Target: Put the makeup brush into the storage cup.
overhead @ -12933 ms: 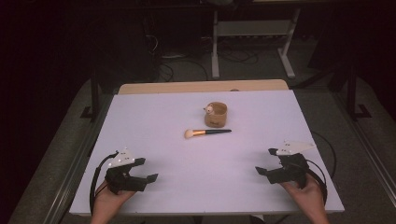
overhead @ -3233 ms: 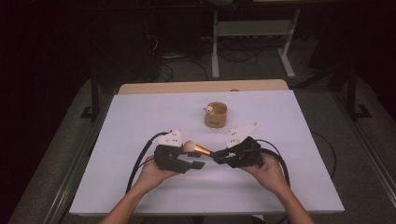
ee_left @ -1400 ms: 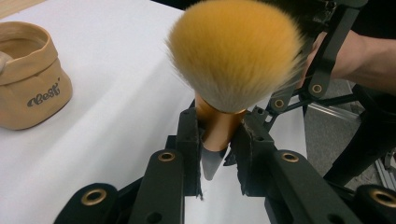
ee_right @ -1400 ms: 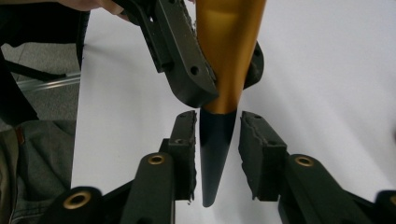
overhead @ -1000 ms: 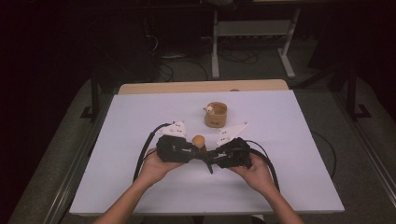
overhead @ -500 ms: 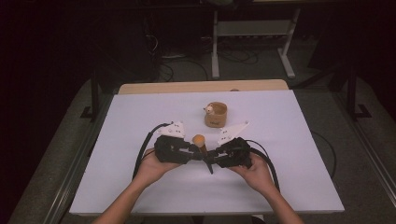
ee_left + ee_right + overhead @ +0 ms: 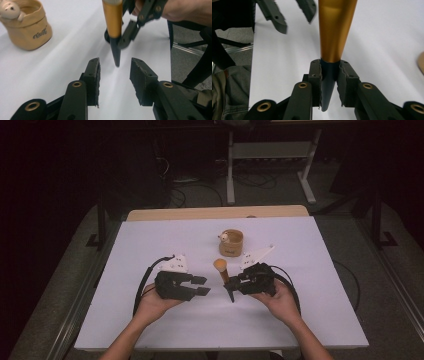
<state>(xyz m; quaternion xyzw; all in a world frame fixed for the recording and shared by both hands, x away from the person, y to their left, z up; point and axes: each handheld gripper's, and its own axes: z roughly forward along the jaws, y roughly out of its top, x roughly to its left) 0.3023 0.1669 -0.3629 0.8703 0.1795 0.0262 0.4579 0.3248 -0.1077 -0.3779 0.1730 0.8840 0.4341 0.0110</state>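
A makeup brush (image 7: 223,272) with a gold ferrule (image 7: 113,17) and a black pointed handle stands nearly upright, head up, over the white table (image 7: 150,245). My right gripper (image 7: 232,286) is shut on the black handle (image 7: 329,82), just under the ferrule (image 7: 335,30). My left gripper (image 7: 202,285) is open a little to the brush's left. Its pads (image 7: 93,72) flank the handle tip (image 7: 116,56) without touching it. The left gripper's jaws appear at the top left of the right gripper view.
A small tan cup (image 7: 231,242) with a cream figure on its rim (image 7: 10,8) stands just behind the brush. A wooden strip (image 7: 215,213) runs along the table's far edge. Cables trail from both grippers across the white surface.
Half a second ago both grippers met at the brush. Now the left gripper is open and has drawn back to the left. The right gripper keeps the brush, head up.
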